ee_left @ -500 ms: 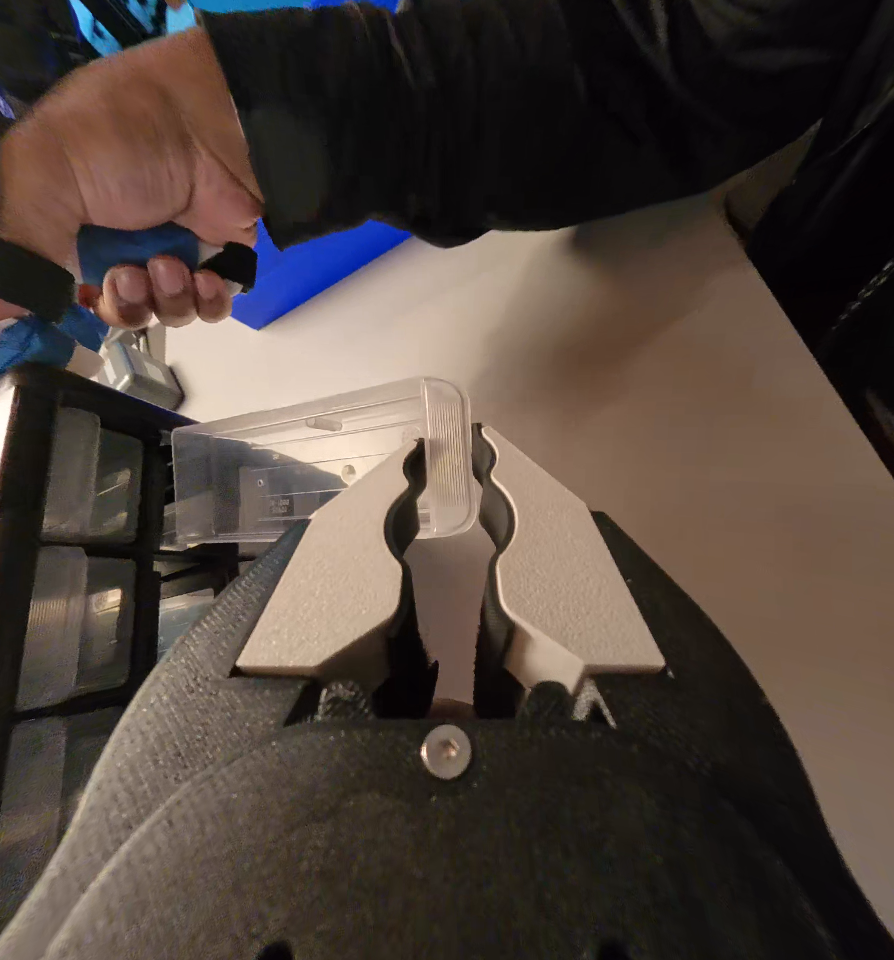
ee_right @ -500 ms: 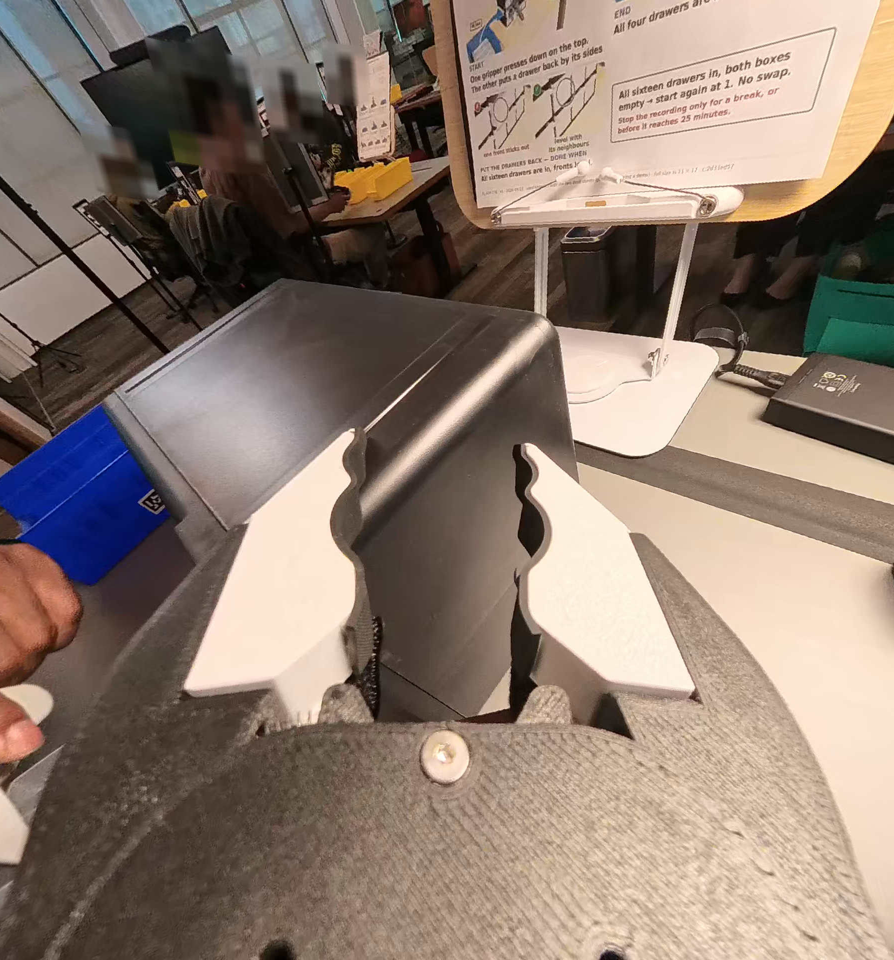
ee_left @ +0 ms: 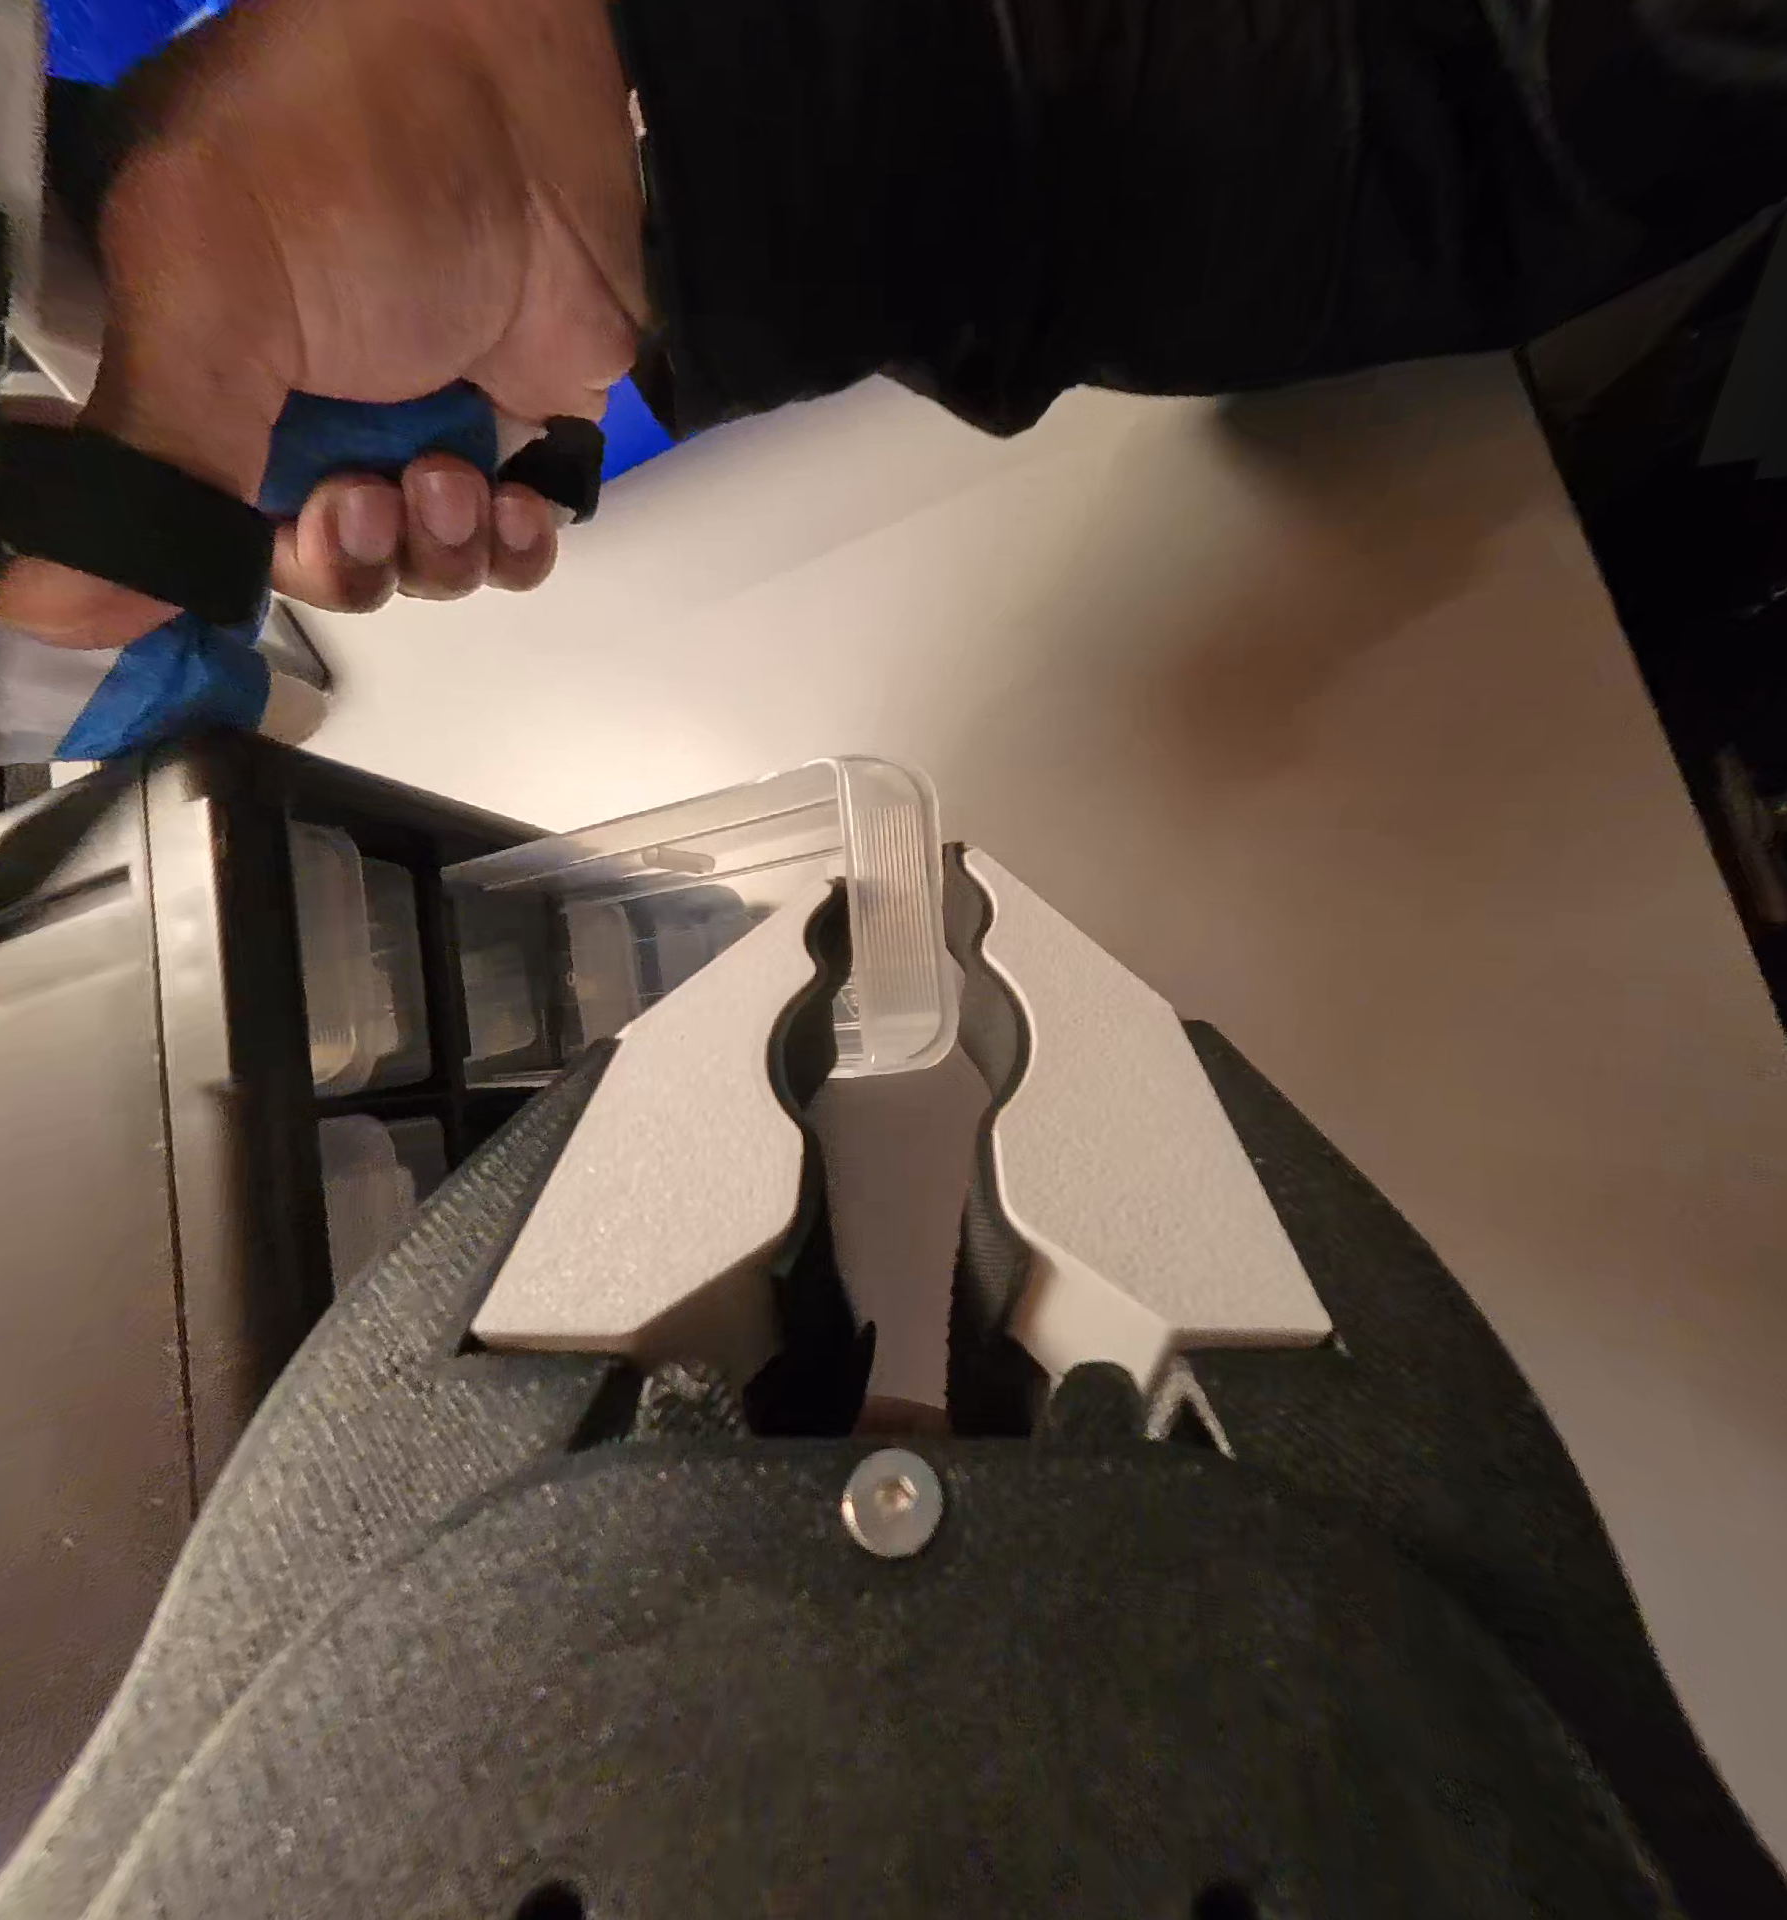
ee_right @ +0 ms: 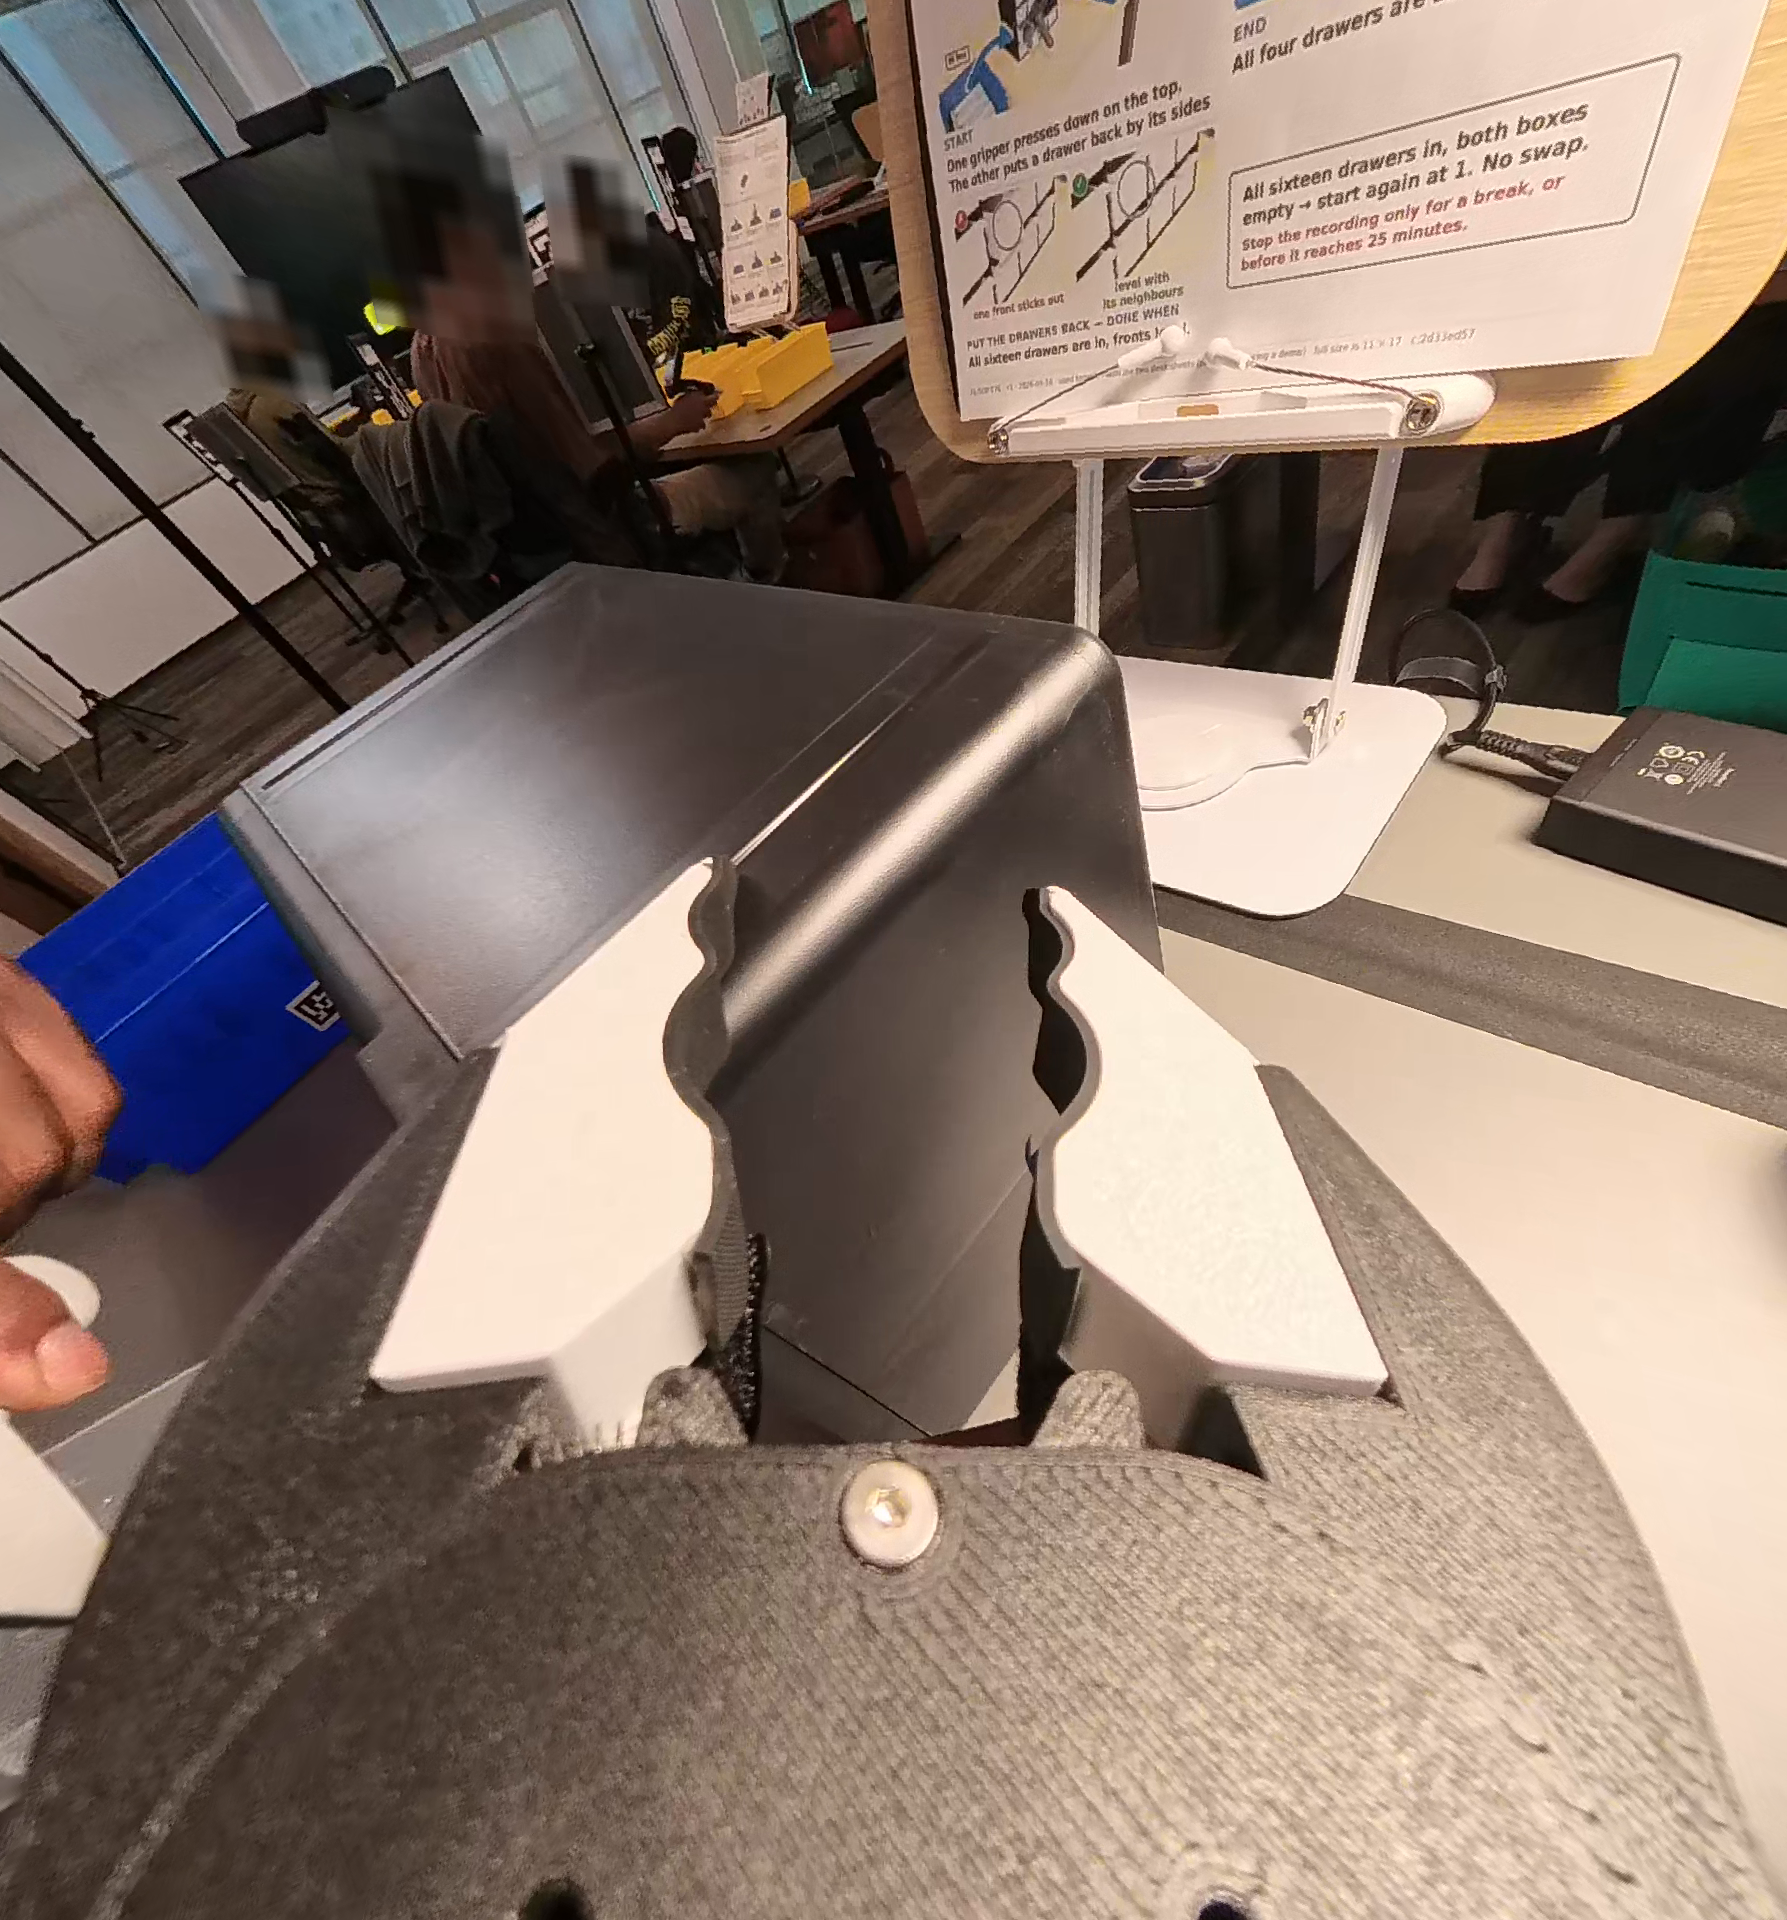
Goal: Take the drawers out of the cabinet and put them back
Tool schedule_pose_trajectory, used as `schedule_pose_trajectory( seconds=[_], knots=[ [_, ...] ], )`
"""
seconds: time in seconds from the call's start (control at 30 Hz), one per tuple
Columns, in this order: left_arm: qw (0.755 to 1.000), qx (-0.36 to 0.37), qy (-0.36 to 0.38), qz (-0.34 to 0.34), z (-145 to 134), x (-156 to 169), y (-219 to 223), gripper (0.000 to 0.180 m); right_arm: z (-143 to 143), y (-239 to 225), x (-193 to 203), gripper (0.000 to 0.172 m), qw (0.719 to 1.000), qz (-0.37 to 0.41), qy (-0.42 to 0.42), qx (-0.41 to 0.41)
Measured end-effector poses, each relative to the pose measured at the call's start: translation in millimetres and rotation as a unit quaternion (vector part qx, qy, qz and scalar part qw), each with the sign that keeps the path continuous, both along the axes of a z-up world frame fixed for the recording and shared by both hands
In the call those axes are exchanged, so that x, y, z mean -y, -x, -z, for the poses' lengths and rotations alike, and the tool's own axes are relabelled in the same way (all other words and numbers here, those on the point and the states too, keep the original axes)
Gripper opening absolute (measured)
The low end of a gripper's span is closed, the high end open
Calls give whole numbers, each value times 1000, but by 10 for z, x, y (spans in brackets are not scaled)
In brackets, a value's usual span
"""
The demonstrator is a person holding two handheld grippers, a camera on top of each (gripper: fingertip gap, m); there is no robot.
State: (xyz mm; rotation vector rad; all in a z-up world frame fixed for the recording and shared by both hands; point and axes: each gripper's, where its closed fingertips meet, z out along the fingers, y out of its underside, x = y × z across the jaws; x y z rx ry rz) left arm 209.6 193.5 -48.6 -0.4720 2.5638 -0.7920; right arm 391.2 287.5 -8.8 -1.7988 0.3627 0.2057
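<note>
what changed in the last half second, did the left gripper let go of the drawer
No. The left gripper still clamps the clear drawer by its ribbed front, and the drawer's body now appears more edge-on, with more of the black cabinet front in view. The right gripper stays open against the cabinet's top edge.

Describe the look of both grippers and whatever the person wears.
Both the left gripper and the right gripper have pale grey angular fingers with wavy dark pads on a textured black body with a silver screw. The handle carries blue tape; the sleeve is black.
</note>
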Motion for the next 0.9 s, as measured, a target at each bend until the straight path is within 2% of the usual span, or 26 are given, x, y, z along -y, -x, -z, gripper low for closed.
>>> schedule_pose_trajectory(
  seconds=[0.3,0.47,0.6,0.67,0.73,0.83,0.9],
  knots=[
    [999,34,-39,-15,194,65,-145,18,-2,3,2,58,1000,1,-1,0],
    [997,74,-29,-18,206,92,-216,18,-3,6,2,57,1000,0,-1,1],
    [986,127,-84,-62,287,-200,-387,19,-6,10,2,57,1000,0,-1,2],
    [985,149,-53,-68,260,-201,-446,20,-8,16,1,56,1000,-1,-1,3],
    [977,181,-43,-105,245,-297,-592,21,-9,17,1,56,1000,-1,-1,4],
    [958,233,-53,-161,244,-515,-732,39,-9,18,1,55,1000,-1,-1,3],
    [953,254,-9,-166,150,-496,-655,41,-10,20,2,55,1000,-2,-1,4]
  ],
)
